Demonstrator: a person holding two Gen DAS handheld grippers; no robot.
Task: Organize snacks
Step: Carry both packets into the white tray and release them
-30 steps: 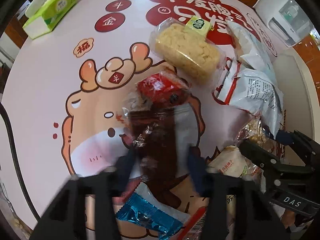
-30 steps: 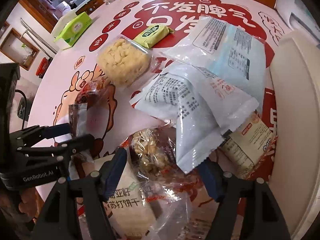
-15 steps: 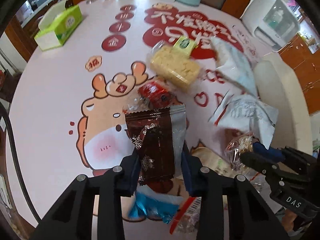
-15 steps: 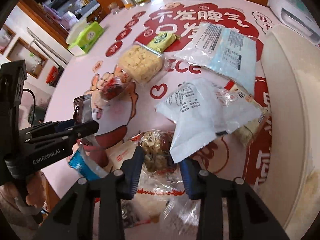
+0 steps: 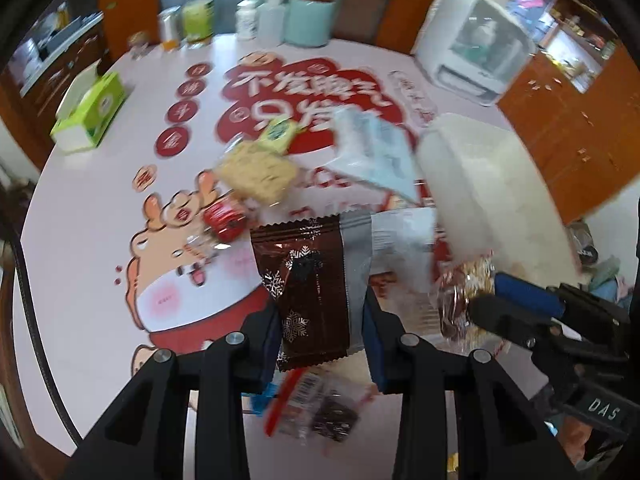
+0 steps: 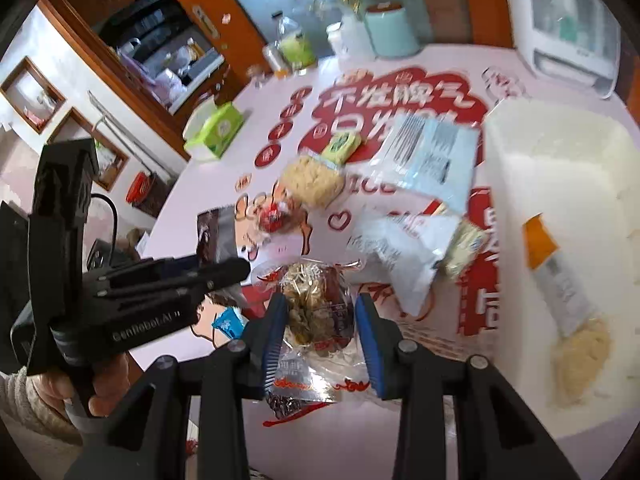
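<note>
Two packets are off the worktop [image 5: 80,248] at once, one in each set of tongs. Against a second ago, the view from both wrists takes in far more of the room and the printed cloth sits lower and smaller: both hands have lifted.

Left tongs [image 5: 320,344]: clenched on the brown packet [image 5: 308,292], snowflake print, silver edge. Pads press on its lower half; the packet stands upright above them, clear of the cloth.

Right tongs [image 6: 320,340]: jaws have just been closing, now clamped on the clear nut bag [image 6: 316,312], pads at both its sides, the loose tail of the bag hanging toward the camera.

White bin [image 6: 560,208] stands to the right, one orange-topped packet [image 6: 556,272] already lying in it. Left on the cloth: yellow cracker pack [image 6: 312,180], small green bar [image 6: 340,146], red sweet [image 6: 272,216], two white pouches [image 6: 432,160], blue wrapper [image 6: 228,322].

Judgement: pick-up step looks done for both items; next is carrying them over to the bin. Several pieces remain, so the sorting is nowhere near its end.
</note>
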